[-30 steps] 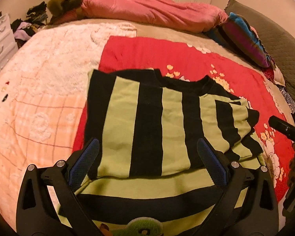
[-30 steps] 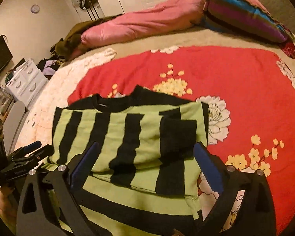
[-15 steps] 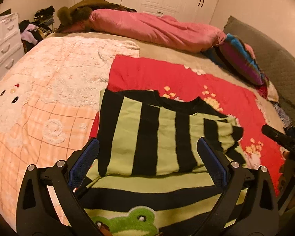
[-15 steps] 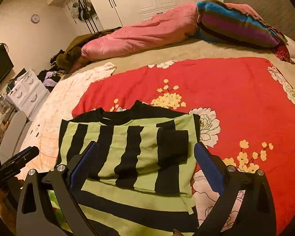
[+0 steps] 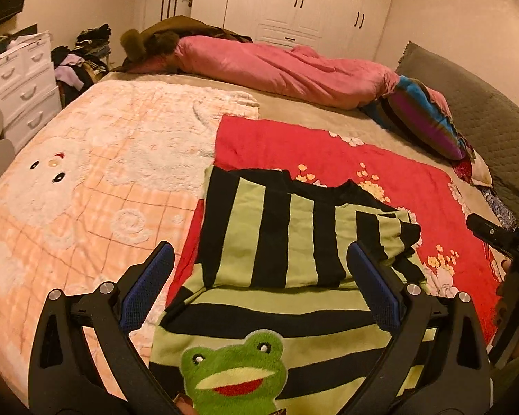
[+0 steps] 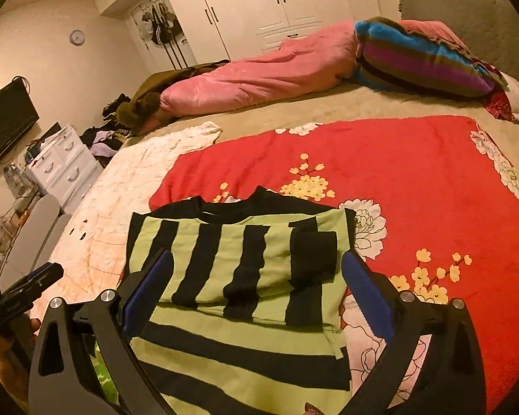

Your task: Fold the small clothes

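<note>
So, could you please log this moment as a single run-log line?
left claw: open, above sweater | right claw: open, above sweater | striped sweater: partly folded on red blanket, sleeves in, frog patch showing

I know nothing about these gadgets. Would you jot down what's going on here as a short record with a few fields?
garment: green-and-black striped sweater with a frog patch, sleeves folded in across the body
surface: red floral blanket on a bed, beside a peach cartoon blanket
left gripper: open, fingers spread above the sweater, holding nothing
right gripper: open, fingers spread above the sweater, holding nothing
background: pink duvet, striped pillow, white wardrobe
fold state: sleeves in; body not yet folded over
</note>
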